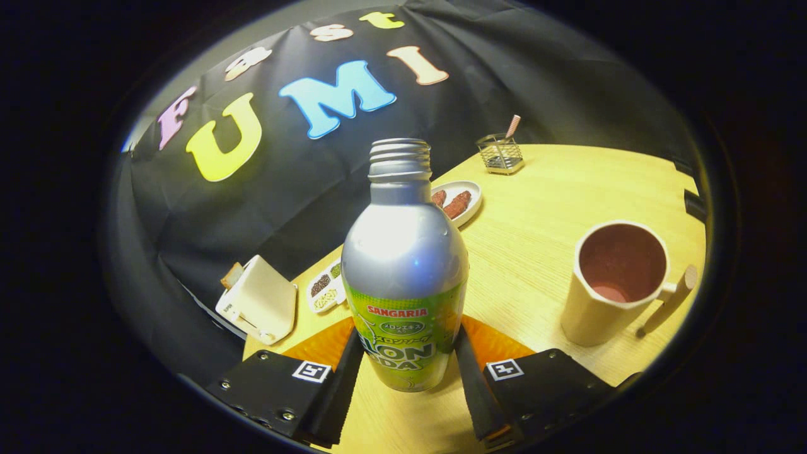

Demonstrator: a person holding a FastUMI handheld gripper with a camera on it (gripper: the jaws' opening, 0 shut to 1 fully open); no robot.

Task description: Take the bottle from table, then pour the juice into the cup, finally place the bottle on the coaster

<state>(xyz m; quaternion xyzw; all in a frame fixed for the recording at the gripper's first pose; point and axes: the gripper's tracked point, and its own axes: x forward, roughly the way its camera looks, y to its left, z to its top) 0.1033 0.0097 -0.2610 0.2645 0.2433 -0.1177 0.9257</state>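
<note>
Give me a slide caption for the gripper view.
Gripper shut on the uncapped bottle, cup nearby on the table.

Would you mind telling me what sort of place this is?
Probably a staged tabletop booth: a wooden table against black cloth, set with a cup and snack plate. The tongs grip a bottle.

Warm dim light, glare on bottle (403, 252), strong fisheye edge distortion.

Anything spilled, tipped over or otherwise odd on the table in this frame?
Nothing stands out. The bottle is uncapped, held between the hand-held gripper fingers; the cup stands upright and the table shows no spill.
</note>
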